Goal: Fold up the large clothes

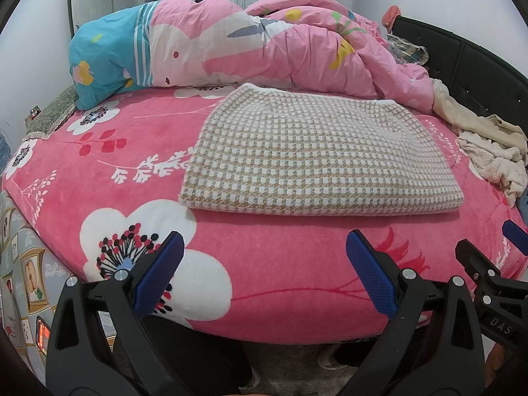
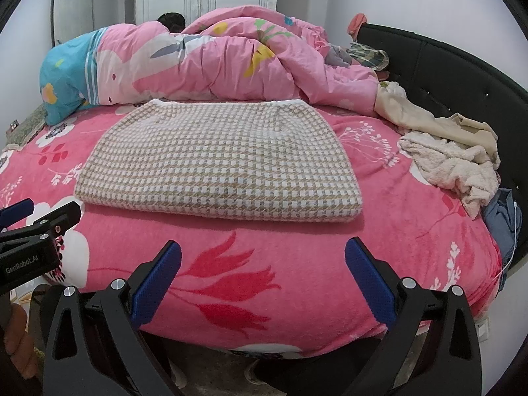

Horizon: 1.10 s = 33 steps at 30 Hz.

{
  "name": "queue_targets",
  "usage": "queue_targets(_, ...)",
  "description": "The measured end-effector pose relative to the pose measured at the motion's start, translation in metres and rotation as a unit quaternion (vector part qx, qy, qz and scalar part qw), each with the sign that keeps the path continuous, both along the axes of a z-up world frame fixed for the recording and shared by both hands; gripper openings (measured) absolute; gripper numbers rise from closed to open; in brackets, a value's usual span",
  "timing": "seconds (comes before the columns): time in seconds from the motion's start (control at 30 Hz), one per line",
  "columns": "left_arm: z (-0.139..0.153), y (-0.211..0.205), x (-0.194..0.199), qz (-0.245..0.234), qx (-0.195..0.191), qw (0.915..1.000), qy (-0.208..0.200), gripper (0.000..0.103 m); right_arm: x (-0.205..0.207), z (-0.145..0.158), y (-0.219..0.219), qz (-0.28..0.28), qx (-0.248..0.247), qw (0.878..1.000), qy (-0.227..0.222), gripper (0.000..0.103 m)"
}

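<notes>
Both claws (image 1: 264, 270) (image 2: 262, 277) gape empty over pink floral bedspread (image 1: 264, 280); maybe white walls (image 2: 429, 6).

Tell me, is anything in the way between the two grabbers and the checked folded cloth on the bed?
Nothing visible. Only bare pink bedsheet lies between the open left gripper, the open right gripper and the checked cloth. The cream clothes pile sits off to the right.
</notes>
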<state>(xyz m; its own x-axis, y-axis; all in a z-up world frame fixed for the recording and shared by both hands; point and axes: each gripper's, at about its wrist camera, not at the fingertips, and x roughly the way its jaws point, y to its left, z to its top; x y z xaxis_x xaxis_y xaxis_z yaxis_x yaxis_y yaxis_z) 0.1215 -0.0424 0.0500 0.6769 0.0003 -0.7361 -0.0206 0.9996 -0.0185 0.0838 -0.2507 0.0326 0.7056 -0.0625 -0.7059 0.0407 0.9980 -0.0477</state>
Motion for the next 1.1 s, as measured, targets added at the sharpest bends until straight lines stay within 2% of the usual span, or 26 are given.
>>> queue_targets(1.1,0.0039,0.0021,-0.0001,0.01,0.003,0.9999,-0.007,0.095,0.0035,0.0037,0.0035,0.013,-0.014,1.0,-0.006,0.097)
